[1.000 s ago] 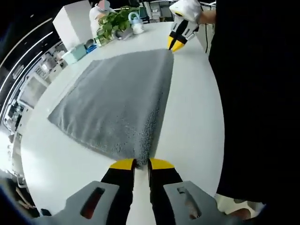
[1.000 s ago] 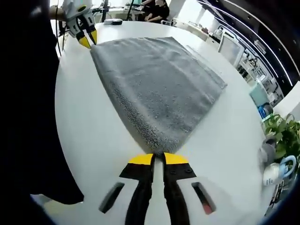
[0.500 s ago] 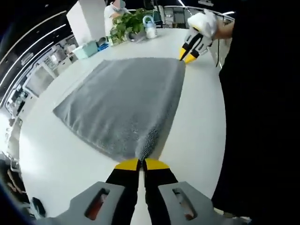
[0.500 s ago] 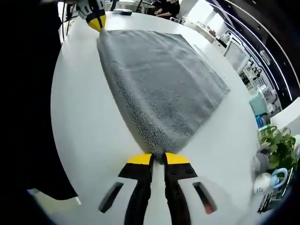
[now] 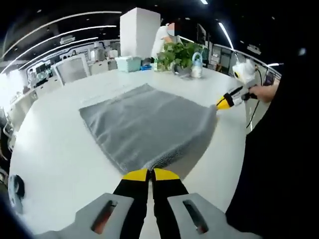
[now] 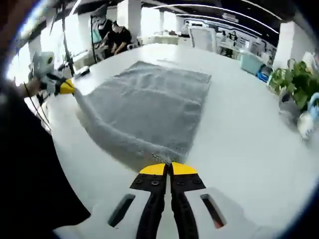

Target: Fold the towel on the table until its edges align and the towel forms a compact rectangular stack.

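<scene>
Behind the white counter (image 5: pixel 55 144) in the left gripper view, we see an open office: a white pillar (image 5: pixel 139 31), a person beside it, a leafy potted plant (image 5: pixel 180 53), a teal box (image 5: pixel 128 63) and a pale chair (image 5: pixel 72 68). On the counter lies the grey towel (image 5: pixel 144 124), spread mostly flat. Our left gripper (image 5: pixel 150 174) rises from the bottom with its yellow-tipped fingers (image 5: pixel 134 175) pressed together on the towel's near corner, which is gathered and lifted slightly off the counter. At the right, our right gripper (image 5: pixel 223 102) pinches the towel's next corner along the same edge, and that edge sags between the two. A hand (image 5: pixel 264 92) holds it, against dark clothing on the right.

From the right gripper view we see the same towel (image 6: pixel 149 107) from the other end. Our right gripper (image 6: pixel 168 169) comes up from the bottom, fingers (image 6: pixel 185 169) closed on the towel corner just ahead. The left gripper (image 6: pixel 67 88) appears at the left, gripping the far corner of the shared edge. This view adds seated people in dark clothes (image 6: pixel 117 37) behind the counter (image 6: pixel 239 124), a white bottle (image 6: pixel 309 122) near the plant (image 6: pixel 294 79) at right, and bright windows at left. We can read no labels or writing in either view.
</scene>
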`<action>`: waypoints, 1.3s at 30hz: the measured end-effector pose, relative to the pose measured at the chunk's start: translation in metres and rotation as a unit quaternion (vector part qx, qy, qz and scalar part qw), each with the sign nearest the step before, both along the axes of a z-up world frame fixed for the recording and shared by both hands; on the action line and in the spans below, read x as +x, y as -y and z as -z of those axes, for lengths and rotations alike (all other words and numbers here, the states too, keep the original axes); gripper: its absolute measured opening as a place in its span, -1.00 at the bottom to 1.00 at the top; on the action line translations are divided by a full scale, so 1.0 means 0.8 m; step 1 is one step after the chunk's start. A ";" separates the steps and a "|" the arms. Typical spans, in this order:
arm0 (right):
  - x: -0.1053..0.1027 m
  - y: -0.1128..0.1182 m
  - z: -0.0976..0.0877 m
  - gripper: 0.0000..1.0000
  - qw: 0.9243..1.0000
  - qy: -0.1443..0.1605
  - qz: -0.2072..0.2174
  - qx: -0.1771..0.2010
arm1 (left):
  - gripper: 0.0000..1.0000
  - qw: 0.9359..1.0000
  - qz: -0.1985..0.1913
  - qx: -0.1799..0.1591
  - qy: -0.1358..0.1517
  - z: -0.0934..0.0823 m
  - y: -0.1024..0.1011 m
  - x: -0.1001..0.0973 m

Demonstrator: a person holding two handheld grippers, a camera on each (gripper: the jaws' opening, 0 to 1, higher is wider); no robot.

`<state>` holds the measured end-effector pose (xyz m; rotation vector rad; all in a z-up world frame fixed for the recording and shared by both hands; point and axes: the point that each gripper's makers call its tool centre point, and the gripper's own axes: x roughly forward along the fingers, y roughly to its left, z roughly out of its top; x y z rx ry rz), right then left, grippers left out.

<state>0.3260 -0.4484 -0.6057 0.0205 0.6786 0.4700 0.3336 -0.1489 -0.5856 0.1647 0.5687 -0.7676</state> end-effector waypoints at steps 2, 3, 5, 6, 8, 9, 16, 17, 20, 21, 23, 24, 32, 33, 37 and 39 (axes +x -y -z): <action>0.009 0.001 -0.019 -1.00 0.998 0.019 0.028 0.061 | -0.96 1.000 -0.008 -0.022 0.010 -0.015 0.001 0.006; 0.014 0.004 -0.031 -1.00 0.994 0.028 0.049 0.096 | -0.96 0.999 -0.015 -0.030 0.013 -0.020 0.000 0.010; 0.019 0.008 -0.040 -1.00 0.990 0.039 0.069 0.116 | -0.96 0.998 -0.028 -0.055 0.020 -0.035 -0.001 0.017; 0.024 0.013 -0.045 -1.00 0.987 0.045 0.077 0.135 | -0.96 0.997 -0.032 -0.064 0.022 -0.041 -0.001 0.019; 0.031 0.015 -0.055 -1.00 0.979 0.059 0.083 0.176 | -0.96 0.995 -0.040 -0.088 0.032 -0.050 -0.011 0.027; 0.033 0.015 -0.060 -1.00 0.976 0.065 0.087 0.188 | -0.96 0.995 -0.040 -0.089 0.037 -0.054 -0.011 0.028; 0.051 0.005 -0.116 -1.00 0.953 0.122 0.091 0.261 | -0.97 0.989 -0.049 -0.097 0.102 -0.115 -0.002 0.035; 0.054 0.004 -0.126 -1.00 0.949 0.130 0.092 0.271 | -0.97 0.988 -0.048 -0.100 0.104 -0.121 0.000 0.035; 0.061 0.000 -0.148 -1.00 0.939 0.148 0.092 0.295 | -0.97 0.986 -0.048 -0.106 0.120 -0.140 0.003 0.039; 0.062 -0.001 -0.156 -1.00 0.937 0.154 0.090 0.299 | -0.97 0.984 -0.048 -0.113 0.127 -0.149 0.004 0.041; 0.064 -0.005 -0.168 -1.00 0.933 0.163 0.089 0.308 | -0.97 0.982 -0.047 -0.125 0.136 -0.163 0.004 0.043; 0.064 -0.005 -0.177 -1.00 0.930 0.170 0.089 0.314 | -0.97 0.980 -0.048 -0.128 0.142 -0.168 0.004 0.044; 0.060 -0.007 -0.238 -1.00 0.908 0.229 0.057 0.345 | -0.97 0.966 -0.053 -0.192 0.166 -0.220 -0.001 0.044; 0.060 -0.008 -0.243 -1.00 0.908 0.233 0.052 0.344 | -0.97 0.964 -0.055 -0.197 0.168 -0.224 -0.003 0.044; 0.060 -0.010 -0.264 -1.00 0.902 0.248 0.035 0.353 | -0.97 0.956 -0.054 -0.228 0.174 -0.241 -0.006 0.045; 0.059 -0.011 -0.274 -1.00 0.896 0.255 0.028 0.363 | -0.97 0.949 -0.055 -0.252 0.179 -0.254 -0.008 0.045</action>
